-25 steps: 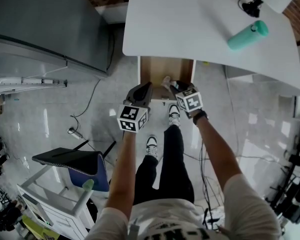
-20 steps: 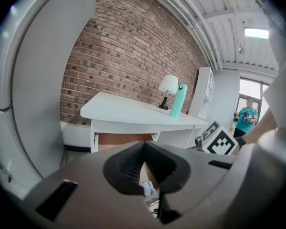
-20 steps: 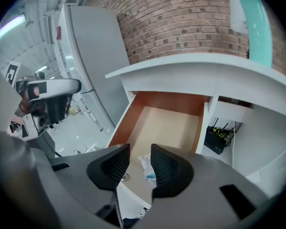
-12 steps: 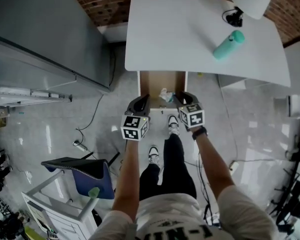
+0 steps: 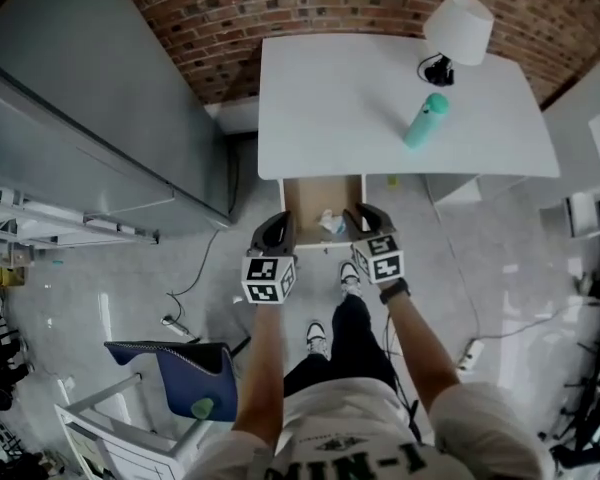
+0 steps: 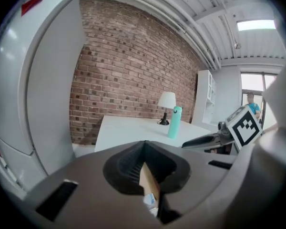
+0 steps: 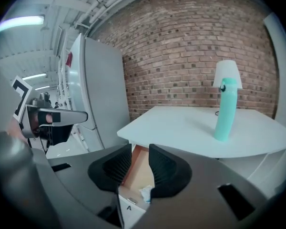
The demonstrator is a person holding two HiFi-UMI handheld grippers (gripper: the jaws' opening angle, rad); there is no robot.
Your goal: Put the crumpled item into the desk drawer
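Note:
The crumpled item (image 5: 329,221), a small pale wad, lies inside the open wooden drawer (image 5: 292,200) under the white desk (image 5: 350,98). Neither gripper touches it. My left gripper (image 5: 278,226) hovers above the drawer's left front corner, and in the left gripper view its fingertips (image 6: 144,147) meet with nothing held. My right gripper (image 5: 368,216) hovers above the right front corner. Its jaws (image 7: 139,151) have just been closing but still stand apart and empty. Through that gap I see the drawer (image 7: 136,168) and the wad (image 7: 145,192).
A teal bottle (image 5: 424,120) and a white lamp (image 5: 456,28) stand at the desk's back right. A tall grey cabinet (image 5: 90,118) stands left of the desk, before a brick wall. A blue chair (image 5: 175,368) is behind me on the left. Cables lie on the floor.
Both grippers have risen away from the drawer and the view has pulled back. The crumpled item, a second ago at the right gripper's tips, now lies free in the drawer.

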